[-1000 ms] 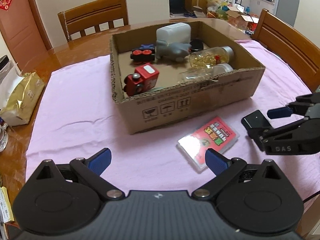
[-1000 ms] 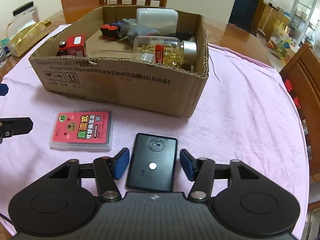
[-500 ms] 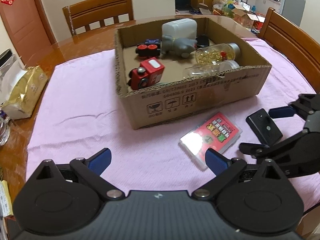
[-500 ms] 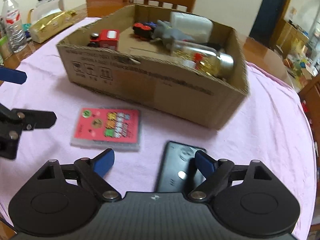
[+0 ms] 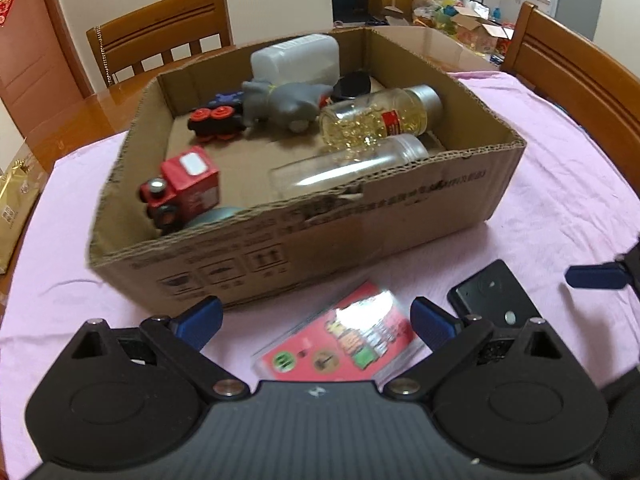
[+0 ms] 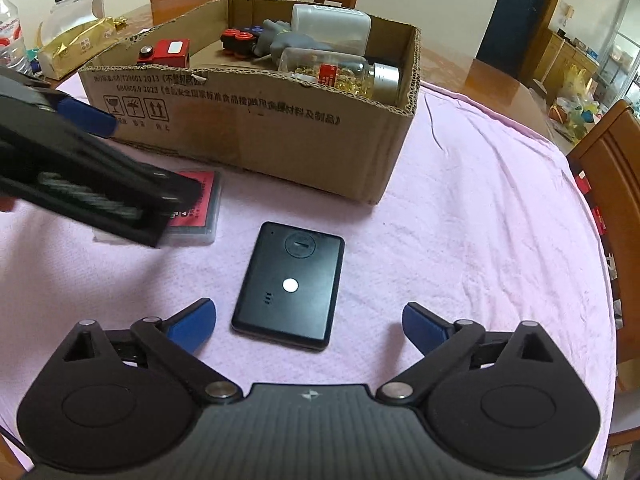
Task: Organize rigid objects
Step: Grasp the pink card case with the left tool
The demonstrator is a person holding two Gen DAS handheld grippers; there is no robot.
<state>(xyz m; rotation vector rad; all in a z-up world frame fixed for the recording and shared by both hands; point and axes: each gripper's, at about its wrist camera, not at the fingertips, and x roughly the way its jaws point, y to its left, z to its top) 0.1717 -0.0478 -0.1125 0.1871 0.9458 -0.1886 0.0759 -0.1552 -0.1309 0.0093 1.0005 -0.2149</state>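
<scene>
Right wrist view, right gripper (image 6: 309,320) jaws opening around black device (image 6: 289,285), left gripper (image 5: 316,319) spread above red card case (image 5: 340,346), cardboard box (image 6: 256,136) behind.

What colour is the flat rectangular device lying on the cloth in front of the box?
Black, with a small white dot on the flat device; the right wrist view shows it best.
</scene>
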